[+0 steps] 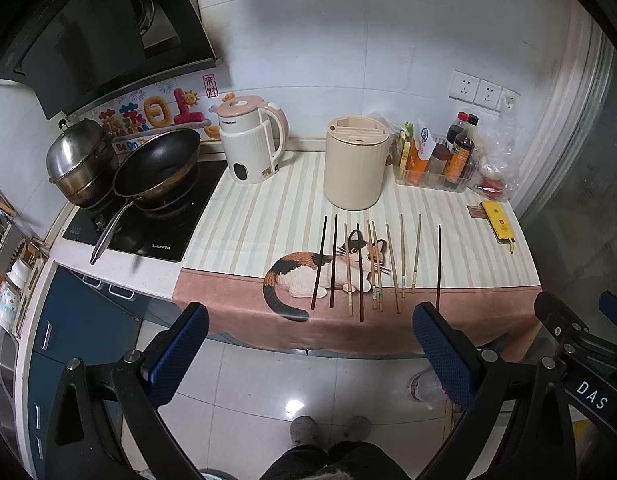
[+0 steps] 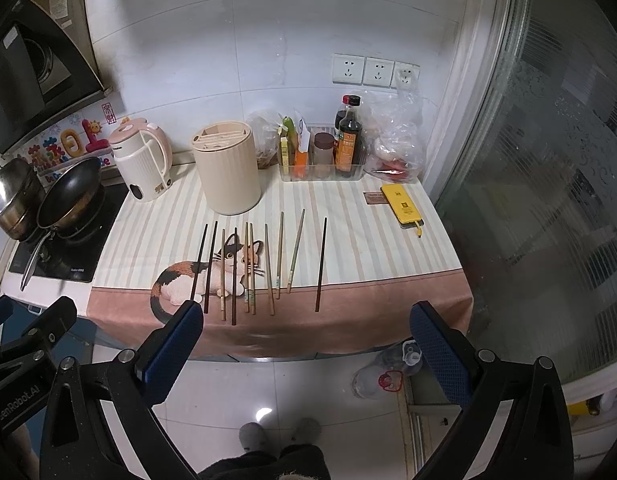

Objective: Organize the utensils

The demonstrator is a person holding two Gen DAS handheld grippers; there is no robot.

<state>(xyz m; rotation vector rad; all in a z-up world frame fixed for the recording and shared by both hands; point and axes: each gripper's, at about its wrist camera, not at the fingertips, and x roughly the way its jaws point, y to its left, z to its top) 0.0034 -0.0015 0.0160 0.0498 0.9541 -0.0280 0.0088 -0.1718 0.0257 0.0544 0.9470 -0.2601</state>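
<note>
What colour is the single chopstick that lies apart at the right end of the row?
Dark brown. The lone chopstick shows best in the right wrist view.

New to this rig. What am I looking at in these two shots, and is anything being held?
There is no robot here: a person stands at a kitchen counter with a hand-held gripper in each hand, and each one carries a fisheye camera looking along its two blue-padded fingers. One picture is from the left hand-held gripper, the other from the right hand-held gripper. Both are open and hold nothing. On the striped cat-print cloth lie loose wooden chopsticks, dark and pale, side by side. Behind them stands a cream ribbed cylindrical utensil holder, probably where they go. A pink-and-white electric kettle and a flat yellow device also sit there.
</note>
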